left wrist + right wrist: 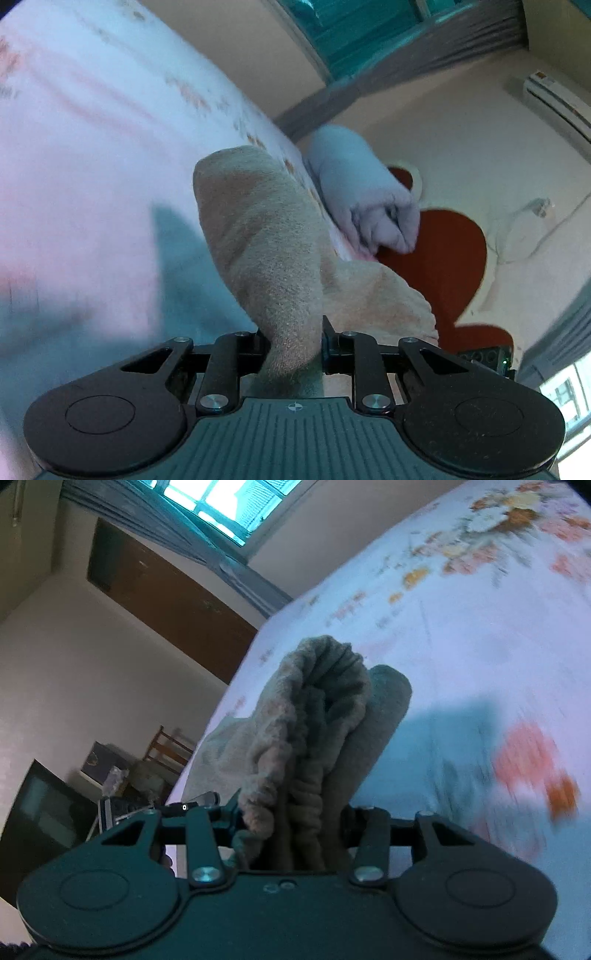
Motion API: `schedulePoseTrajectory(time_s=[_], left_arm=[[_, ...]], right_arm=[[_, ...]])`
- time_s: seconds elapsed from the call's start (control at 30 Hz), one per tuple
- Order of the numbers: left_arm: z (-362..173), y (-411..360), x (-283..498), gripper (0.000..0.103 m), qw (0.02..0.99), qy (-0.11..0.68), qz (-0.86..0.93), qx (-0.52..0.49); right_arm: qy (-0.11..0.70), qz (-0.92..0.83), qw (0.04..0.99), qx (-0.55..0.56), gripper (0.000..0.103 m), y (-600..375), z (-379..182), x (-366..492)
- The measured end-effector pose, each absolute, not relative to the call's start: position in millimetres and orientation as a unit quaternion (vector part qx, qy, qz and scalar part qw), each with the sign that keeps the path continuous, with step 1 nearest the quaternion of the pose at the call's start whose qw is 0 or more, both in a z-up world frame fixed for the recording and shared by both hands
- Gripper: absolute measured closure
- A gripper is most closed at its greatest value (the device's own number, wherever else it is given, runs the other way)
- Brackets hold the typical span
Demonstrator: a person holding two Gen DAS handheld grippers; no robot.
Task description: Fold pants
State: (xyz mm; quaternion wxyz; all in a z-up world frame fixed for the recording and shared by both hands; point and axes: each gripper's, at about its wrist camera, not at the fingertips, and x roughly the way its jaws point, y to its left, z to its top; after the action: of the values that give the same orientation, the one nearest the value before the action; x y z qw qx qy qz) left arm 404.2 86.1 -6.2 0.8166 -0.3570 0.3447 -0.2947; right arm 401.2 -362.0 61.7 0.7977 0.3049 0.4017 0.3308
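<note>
The pants are beige fleece. In the left wrist view my left gripper (293,345) is shut on a fold of the pants (266,240), which rises from the jaws and hangs above the bed. In the right wrist view my right gripper (295,827) is shut on a bunched, gathered part of the pants (317,716), perhaps the waistband, with more fabric trailing left to the bed edge. Both views are tilted and blurred. The fingertips are hidden by cloth.
The bed has a pale floral sheet (92,129) (461,627). A rolled white blanket (362,192) lies near a red heart-shaped cushion (443,251). A brown door (166,602), a chair (170,749) and a dark screen (44,812) stand beside the bed.
</note>
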Motion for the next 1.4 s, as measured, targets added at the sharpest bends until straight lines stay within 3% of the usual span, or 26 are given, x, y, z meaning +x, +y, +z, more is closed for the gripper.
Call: schedulePoseTrajectory(time_s=[0.2,0.27,0.3,0.33,0.47,0.5,0.53,0.57,0.6,0.7,0.8,1.0,1.13,1.4], left_arm=[[-25,104,481,0.079,0.834,0.353,-0.248,-0.343],[-50,108,500,0.078,0.837,0.367,-0.215,-0.343],[-63,108,505,0.064,0.841,0.376,-0.199,-0.335],[-73,109,509,0.057,0.845,0.379,-0.191,-0.326],[-75,103,495,0.045,0.865,0.346,-0.203,-0.301],[-68,100,490,0.033,0.873,0.345,-0.198,-0.280],[-61,101,484,0.014,0.884,0.344,-0.186,-0.255],[-49,100,474,0.003,0.900,0.340,-0.158,-0.221],[-39,98,468,0.000,0.913,0.335,-0.134,-0.191],[-2,84,451,0.000,0.941,0.314,-0.061,-0.110],[20,61,437,0.000,0.954,0.296,-0.005,-0.045],[16,29,425,0.000,0.953,0.299,0.041,0.029],[-13,28,419,0.000,0.946,0.319,0.040,0.046],[-26,32,417,0.000,0.949,0.313,0.028,0.031]], right_arm=[[0.407,0.343,0.786,0.316,0.066,-336,31,501],[0.415,0.343,0.780,0.319,0.060,-331,2,523],[0.430,0.326,0.778,0.321,0.041,-331,-14,528],[0.462,0.288,0.787,0.289,0.031,-326,-32,535],[0.426,0.310,0.806,0.269,0.033,-339,-47,514],[0.420,0.305,0.812,0.267,0.031,-346,-43,505],[0.415,0.296,0.818,0.268,0.023,-352,-40,499],[0.408,0.284,0.823,0.273,0.018,-359,-35,495],[0.400,0.263,0.832,0.281,0.013,-371,-29,484],[0.365,0.233,0.854,0.287,0.011,-386,-8,461],[0.327,0.219,0.892,0.222,0.008,-363,21,445],[0.292,0.185,0.930,0.123,0.007,-302,33,441],[0.374,0.130,0.918,0.024,0.006,-285,-6,456],[0.379,0.128,0.914,0.069,0.006,-295,-25,463]])
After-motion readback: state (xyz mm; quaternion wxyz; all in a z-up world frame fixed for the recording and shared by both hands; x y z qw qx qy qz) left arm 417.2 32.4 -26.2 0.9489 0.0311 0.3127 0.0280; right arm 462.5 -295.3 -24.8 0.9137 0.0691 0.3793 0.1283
